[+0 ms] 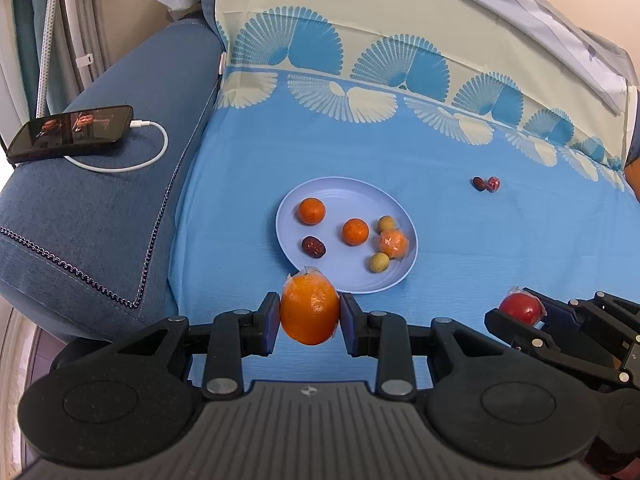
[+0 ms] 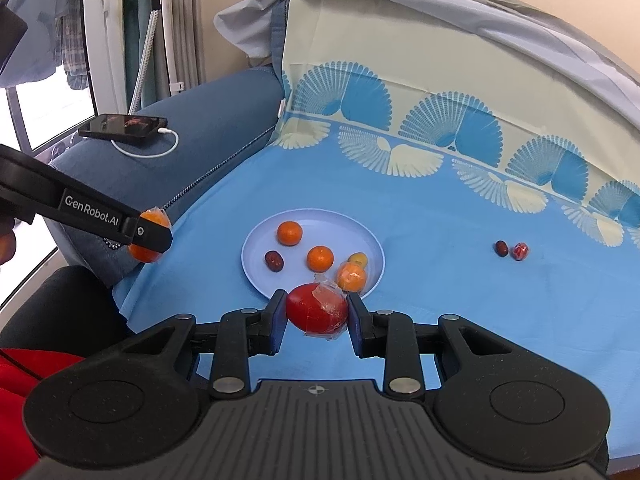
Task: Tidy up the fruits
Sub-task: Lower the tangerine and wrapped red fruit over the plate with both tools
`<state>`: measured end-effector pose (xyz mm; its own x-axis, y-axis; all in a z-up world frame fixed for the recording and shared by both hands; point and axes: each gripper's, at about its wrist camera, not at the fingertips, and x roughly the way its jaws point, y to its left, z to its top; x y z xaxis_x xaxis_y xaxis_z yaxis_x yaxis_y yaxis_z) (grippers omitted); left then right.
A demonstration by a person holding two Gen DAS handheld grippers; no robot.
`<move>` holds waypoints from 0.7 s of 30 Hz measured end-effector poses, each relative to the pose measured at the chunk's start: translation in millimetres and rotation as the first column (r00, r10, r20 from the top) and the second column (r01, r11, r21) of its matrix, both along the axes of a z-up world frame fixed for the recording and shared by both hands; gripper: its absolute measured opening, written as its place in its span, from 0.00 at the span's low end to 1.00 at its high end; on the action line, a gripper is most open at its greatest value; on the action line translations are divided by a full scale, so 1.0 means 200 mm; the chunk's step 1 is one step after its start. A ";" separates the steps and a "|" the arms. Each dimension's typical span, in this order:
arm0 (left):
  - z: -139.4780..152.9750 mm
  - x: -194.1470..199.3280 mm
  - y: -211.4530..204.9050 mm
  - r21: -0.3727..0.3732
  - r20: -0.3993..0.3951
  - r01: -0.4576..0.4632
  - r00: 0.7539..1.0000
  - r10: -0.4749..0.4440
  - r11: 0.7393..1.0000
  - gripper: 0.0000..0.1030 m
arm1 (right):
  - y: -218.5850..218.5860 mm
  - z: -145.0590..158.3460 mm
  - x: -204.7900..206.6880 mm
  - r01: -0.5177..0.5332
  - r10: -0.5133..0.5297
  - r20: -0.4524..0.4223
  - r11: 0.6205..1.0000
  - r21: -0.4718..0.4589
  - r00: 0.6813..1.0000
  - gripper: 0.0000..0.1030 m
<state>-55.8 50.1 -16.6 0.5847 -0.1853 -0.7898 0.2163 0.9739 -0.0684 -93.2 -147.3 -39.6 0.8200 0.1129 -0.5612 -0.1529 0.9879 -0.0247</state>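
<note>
Left tool [image 1: 309,316]: clamped on wrapped orange [image 1: 309,310], held just short of plate rim [image 1: 404,280]. Right tool [image 2: 316,314]: clamped on wrapped red fruit [image 2: 316,308], likewise at near edge of plate. On plate: two tangerines, one wrapped orange, one dark date [image 1: 313,247], two pale round fruits. Well apart to right on blue sheet [image 1: 480,248]: second date beside small red wrapped fruit [image 1: 493,184].

Phone [image 1: 72,133] lay on blue sofa arm [image 1: 120,208], screen lit, white cable [image 1: 136,160] plugged in. Blue patterned sheet [image 1: 500,240] covered seat and backrest. Curtain [image 2: 140,40] hung behind.
</note>
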 end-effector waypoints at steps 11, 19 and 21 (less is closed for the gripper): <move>-0.02 0.13 0.04 0.005 -0.013 -0.035 0.999 0.035 0.999 0.34 | 0.00 -0.04 0.06 0.008 -0.008 -0.035 1.000 -0.005 0.999 0.32; -0.03 0.25 0.03 0.016 -0.022 -0.033 0.999 0.033 0.999 0.34 | 0.01 -0.07 0.16 0.024 -0.024 -0.056 1.000 0.000 0.998 0.32; -0.04 0.30 0.02 0.017 -0.029 -0.027 0.999 0.027 0.999 0.34 | 0.01 -0.08 0.19 0.019 -0.018 -0.069 1.000 0.005 0.997 0.32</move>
<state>3.3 54.6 -23.9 0.5656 -0.1564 -0.8097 0.1881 0.9804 -0.0579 -54.8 -145.8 -55.4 0.7812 0.1015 -0.6160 -0.1359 0.9907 -0.0092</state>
